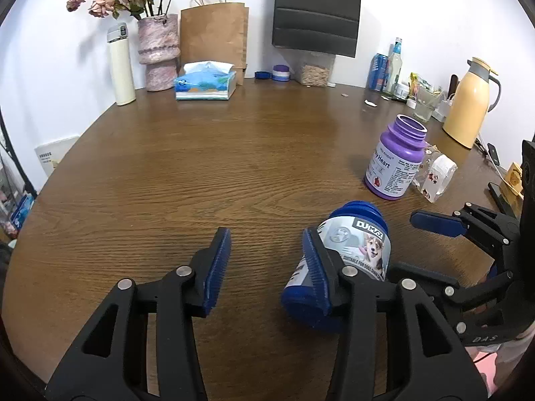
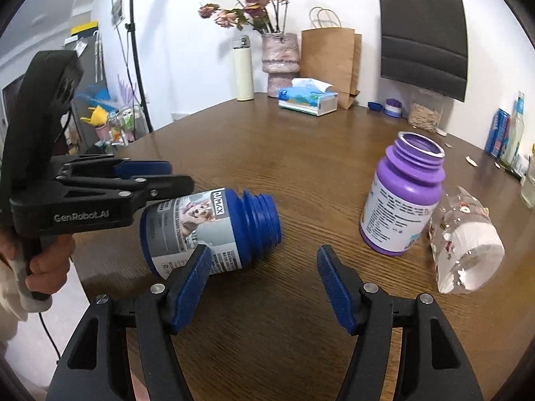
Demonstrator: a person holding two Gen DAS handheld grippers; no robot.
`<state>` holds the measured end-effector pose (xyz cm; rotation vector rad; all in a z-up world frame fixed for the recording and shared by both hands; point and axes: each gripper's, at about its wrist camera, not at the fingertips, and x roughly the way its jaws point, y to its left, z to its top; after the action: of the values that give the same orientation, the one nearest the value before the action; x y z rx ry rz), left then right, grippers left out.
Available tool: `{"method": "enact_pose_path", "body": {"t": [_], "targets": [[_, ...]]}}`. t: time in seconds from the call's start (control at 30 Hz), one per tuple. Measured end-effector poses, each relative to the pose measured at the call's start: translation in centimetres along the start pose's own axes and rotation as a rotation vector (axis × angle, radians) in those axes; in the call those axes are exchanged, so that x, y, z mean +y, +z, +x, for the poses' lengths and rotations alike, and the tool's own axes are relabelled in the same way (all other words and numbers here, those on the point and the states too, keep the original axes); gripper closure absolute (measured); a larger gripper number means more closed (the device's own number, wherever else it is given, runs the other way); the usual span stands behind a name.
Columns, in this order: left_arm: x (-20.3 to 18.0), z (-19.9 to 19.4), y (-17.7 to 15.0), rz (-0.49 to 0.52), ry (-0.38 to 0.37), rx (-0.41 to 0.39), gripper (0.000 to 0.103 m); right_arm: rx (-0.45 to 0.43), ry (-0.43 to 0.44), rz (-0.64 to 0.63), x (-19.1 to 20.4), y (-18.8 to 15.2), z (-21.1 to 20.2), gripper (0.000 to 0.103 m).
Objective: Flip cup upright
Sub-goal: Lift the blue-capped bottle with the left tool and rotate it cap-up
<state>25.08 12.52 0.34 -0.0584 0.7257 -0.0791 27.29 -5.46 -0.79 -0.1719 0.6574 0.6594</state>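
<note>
A clear patterned cup (image 2: 464, 250) with white paper stuffed inside lies on its side on the wooden table (image 2: 301, 300), against an upright purple bottle (image 2: 401, 200). In the left wrist view the cup (image 1: 434, 173) lies right of the purple bottle (image 1: 394, 160). A blue bottle (image 2: 207, 230) without a lid also lies on its side. My right gripper (image 2: 264, 260) is open, with only bare table between its fingers; the cup is off to its right. My left gripper (image 1: 267, 260) is open too, and the blue bottle (image 1: 337, 260) rests outside its right finger.
Along the back wall stand a white flask (image 1: 121, 67), a pink vase of dried flowers (image 1: 157, 53), a tissue box (image 1: 205, 83) and a brown paper bag (image 1: 214, 36). A yellow jug (image 1: 469, 103) and small bottles crowd the far right. A person's hand (image 2: 46, 260) holds the left gripper.
</note>
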Motion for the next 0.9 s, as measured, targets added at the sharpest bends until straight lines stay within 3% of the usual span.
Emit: {"method": "enact_pose_path", "body": {"t": [0.1,0.13,0.17,0.2,0.3,0.37,0.43,0.57,0.7,0.73,0.83,0.9], "targets": [[-0.1,-1.4,0.7,-0.018,-0.079,-0.014,0.045,-0.015,-0.022,0.023,-0.4,0.0,-0.9,0.032],[-0.5,-1.7,1.1,-0.007,-0.129,-0.01,0.033,-0.021,-0.025,0.031,-0.7,-0.1,-1.4,0.032],[-1.1,-1.7,1.4,0.017,-0.186,0.015,0.023,-0.028,-0.029,0.04,-1.0,-0.2,-1.9,0.032],[-1.9,-1.3,1.5,0.055,-0.237,0.059,0.021,-0.032,-0.035,0.051,-1.4,-0.3,-2.5,0.032],[-4.2,1.4,1.8,0.161,-0.258,0.217,0.021,-0.034,-0.062,0.078,-2.5,-0.8,-3.8,0.032],[-5.2,3.9,1.8,0.204,-0.186,0.326,0.043,-0.034,-0.071,0.097,-3.1,-1.2,-4.4,0.032],[-5.8,4.9,1.7,0.206,-0.207,0.364,0.043,-0.035,-0.082,0.119,-3.7,-1.6,-5.1,0.032],[-6.4,5.3,2.2,0.189,-0.214,0.358,0.043,-0.027,-0.068,0.145,-4.3,-2.0,-5.5,0.032],[-6.1,4.5,2.7,0.151,-0.212,0.278,0.043,-0.056,-0.003,0.17,-4.7,-1.5,-6.1,0.032],[-5.9,3.8,3.1,0.142,-0.227,0.236,0.043,-0.069,0.009,0.173,-4.8,-1.1,-6.2,0.032],[-5.2,1.3,4.7,0.139,-0.256,0.085,0.043,-0.118,0.063,0.191,-5.4,1.1,-6.7,0.017],[-5.0,-0.5,6.2,0.15,-0.273,-0.038,0.043,-0.154,0.135,0.208,-6.1,3.3,-6.9,0.016]]}}
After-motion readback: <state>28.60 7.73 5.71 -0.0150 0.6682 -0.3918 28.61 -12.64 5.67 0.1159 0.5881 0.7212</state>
